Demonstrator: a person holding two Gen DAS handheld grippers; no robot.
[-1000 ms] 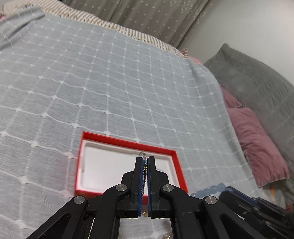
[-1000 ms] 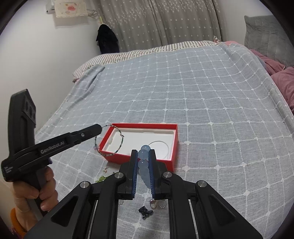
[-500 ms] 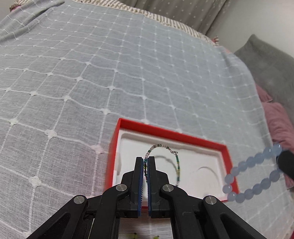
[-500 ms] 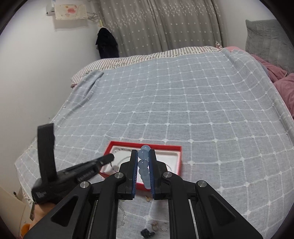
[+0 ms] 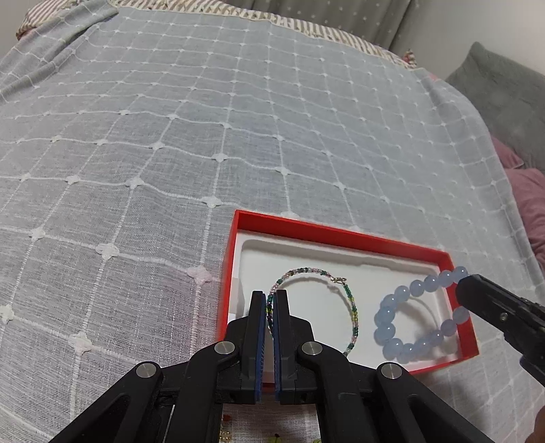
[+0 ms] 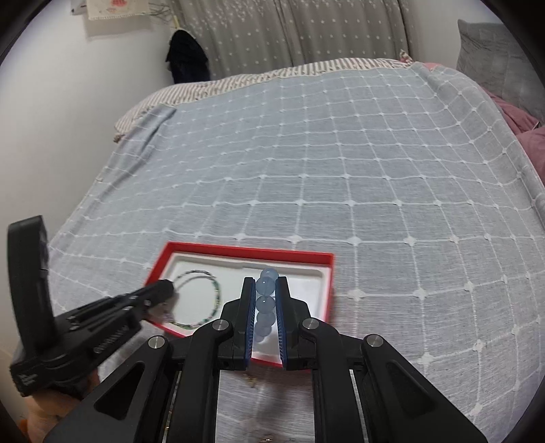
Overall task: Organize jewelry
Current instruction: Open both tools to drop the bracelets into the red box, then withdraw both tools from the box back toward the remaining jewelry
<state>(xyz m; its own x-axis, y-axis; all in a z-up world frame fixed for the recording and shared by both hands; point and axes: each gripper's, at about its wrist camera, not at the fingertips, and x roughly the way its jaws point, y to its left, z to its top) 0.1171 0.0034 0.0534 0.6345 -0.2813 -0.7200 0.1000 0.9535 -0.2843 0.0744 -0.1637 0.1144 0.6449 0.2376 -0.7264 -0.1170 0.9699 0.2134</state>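
Bracelets hang over the red box [image 5: 340, 235], lower right: our left gripper [image 5: 269, 306] pinches the thin beaded bracelet [image 5: 352, 306], our right gripper [image 6: 265, 300] the blue bead bracelet [image 5: 391, 327].

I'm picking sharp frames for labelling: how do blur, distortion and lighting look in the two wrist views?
Left wrist view: sharp, soft even light, mild fisheye bending of the bedspread grid. Right wrist view: dark rounded corners, stronger bending, and the left gripper and red box edge are smeared.

Home bedroom: bed under grey checked blanket [image 6: 340, 170], pillows [image 5: 504, 98], dotted curtains [image 6: 289, 30] behind.
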